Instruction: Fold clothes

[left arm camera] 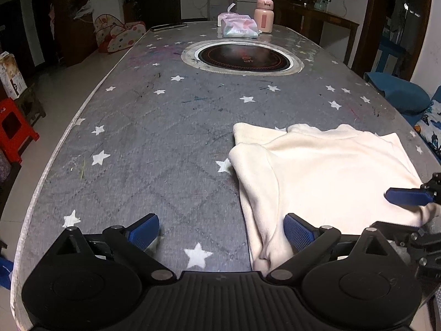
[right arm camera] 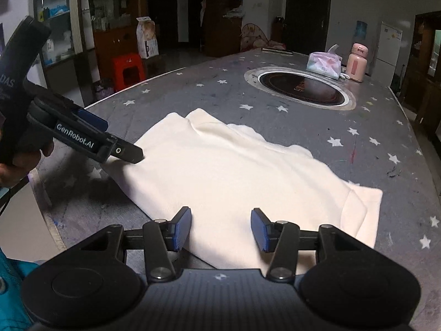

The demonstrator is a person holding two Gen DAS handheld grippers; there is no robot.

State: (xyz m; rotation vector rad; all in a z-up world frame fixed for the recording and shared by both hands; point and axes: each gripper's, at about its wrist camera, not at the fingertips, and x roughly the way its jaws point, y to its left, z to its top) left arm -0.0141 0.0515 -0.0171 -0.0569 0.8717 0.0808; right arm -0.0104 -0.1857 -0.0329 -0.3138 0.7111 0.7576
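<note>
Garment: a cream top (right arm camera: 231,171) is lying flat on the star-printed bench (left arm camera: 154,143), on the near side of the round inset cooktop (left arm camera: 242,58) and well apart from it.
Why it is lying so: it looks partly folded already, with one sleeve turned in over the body, so the spread-out panel is probably waiting for the next fold.
Long axis: in the right wrist view it is running from the near edge of the bench away toward the cooktop, slanting a little leftward as it goes.
Which way it is pointing: the neck end (right arm camera: 193,118) seems to be the end nearer the cooktop, and the hem the end farthest from it; I am judging this from the collar-like ridge.
Left claw (left arm camera: 222,231): its jaws are standing wide apart and gripping nothing; one blue pad (left arm camera: 299,233) is sitting over the hem corner farthest from the cooktop, the other over bare bench.
Why it is there: it seems to be lining up on that corner for a pinch.
Right claw (right arm camera: 221,229): it is likewise spread and empty, hovering over the hem edge on the side away from the cooktop.
Why the pair: two corners lifted together would keep the hem straight.
Beyond the cooktop: a tissue pack (left arm camera: 239,27) and a pink bottle (left arm camera: 264,15) are standing clear of the work.
</note>
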